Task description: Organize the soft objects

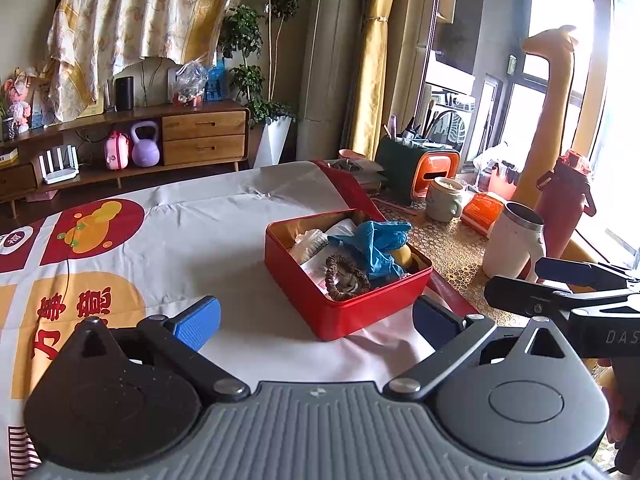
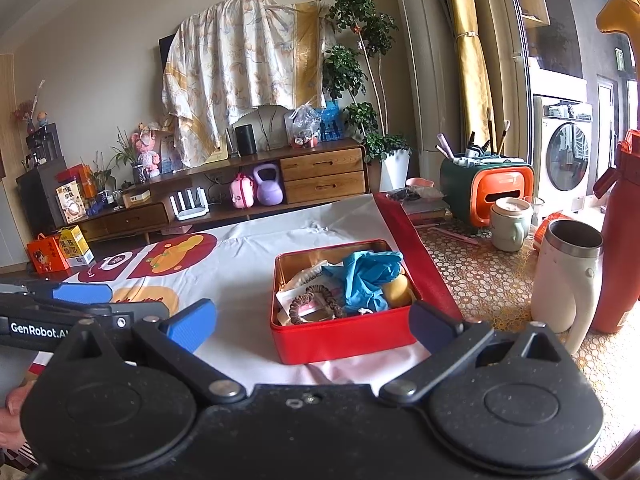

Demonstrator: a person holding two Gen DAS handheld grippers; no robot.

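Observation:
A red tin box (image 1: 362, 314) (image 2: 344, 338) sits on the white and red printed cloth (image 1: 200, 224) (image 2: 248, 248). In it lie a blue glove (image 1: 376, 242) (image 2: 366, 276), a brown scrunchie (image 1: 346, 278) (image 2: 310, 300), a yellow sponge (image 1: 402, 256) (image 2: 396, 290) and white packets (image 1: 310, 242) (image 2: 300, 280). My left gripper (image 1: 316, 324) is open and empty, just short of the box. My right gripper (image 2: 312, 322) is open and empty, at the box's near wall. The right gripper also shows at the right edge of the left wrist view (image 1: 560, 284).
A white steel-lined mug (image 1: 514, 240) (image 2: 568, 276), a red bottle (image 1: 564, 204) (image 2: 622, 240), a pale green cup (image 1: 444, 200) (image 2: 510, 220) and an orange and green organiser (image 1: 420, 168) (image 2: 488, 188) stand to the right on the patterned tabletop (image 1: 448, 248) (image 2: 488, 280). A wooden sideboard (image 1: 160, 140) (image 2: 280, 176) lies beyond.

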